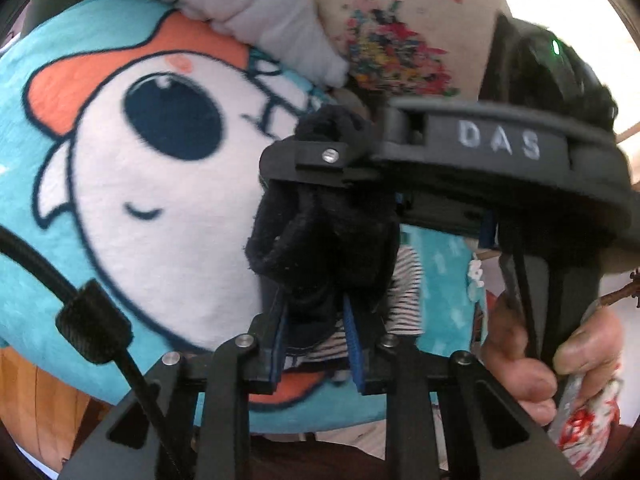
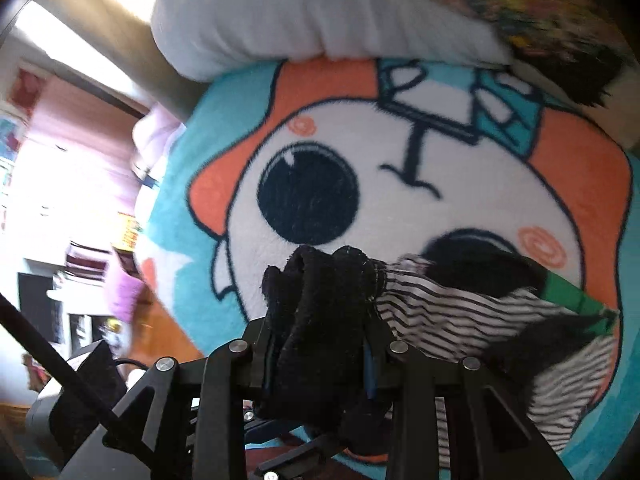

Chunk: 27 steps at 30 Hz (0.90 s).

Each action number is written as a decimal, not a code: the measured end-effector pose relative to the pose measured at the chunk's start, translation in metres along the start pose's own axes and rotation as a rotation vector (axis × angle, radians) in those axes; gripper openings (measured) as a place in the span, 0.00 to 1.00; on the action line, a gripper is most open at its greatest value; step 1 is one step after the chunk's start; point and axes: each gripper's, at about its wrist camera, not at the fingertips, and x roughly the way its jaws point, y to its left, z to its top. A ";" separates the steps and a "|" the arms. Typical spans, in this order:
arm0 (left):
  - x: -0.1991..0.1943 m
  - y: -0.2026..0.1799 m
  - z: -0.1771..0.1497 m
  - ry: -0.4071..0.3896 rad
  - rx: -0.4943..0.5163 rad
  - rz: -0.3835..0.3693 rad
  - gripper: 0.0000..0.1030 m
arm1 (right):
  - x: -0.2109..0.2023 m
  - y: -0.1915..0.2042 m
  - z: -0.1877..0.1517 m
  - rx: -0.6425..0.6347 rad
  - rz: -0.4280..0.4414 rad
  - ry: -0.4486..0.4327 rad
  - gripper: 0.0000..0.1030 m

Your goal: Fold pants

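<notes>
Both hand-held grippers, left (image 1: pixel 320 304) and right (image 2: pixel 320 344), pinch the pants (image 2: pixel 460 308). Keep both pinches tight and lift evenly.

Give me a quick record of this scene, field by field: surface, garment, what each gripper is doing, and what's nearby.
surface: cartoon blanket, teal, orange and white
garment: striped pants with black fuzzy trim, bunched on the blanket
left gripper: shut on black fuzzy fabric
right gripper: shut on black fuzzy fabric at the garment's edge
grippers' spacing: close together, the right one fills the left wrist view
nearby: white pillow at the blanket's far edge
fold: not yet flat or finished
</notes>
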 end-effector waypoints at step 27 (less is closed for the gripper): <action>0.085 -0.077 -0.024 0.108 0.059 0.250 0.32 | -0.118 -0.213 -0.092 0.280 0.260 -0.249 0.48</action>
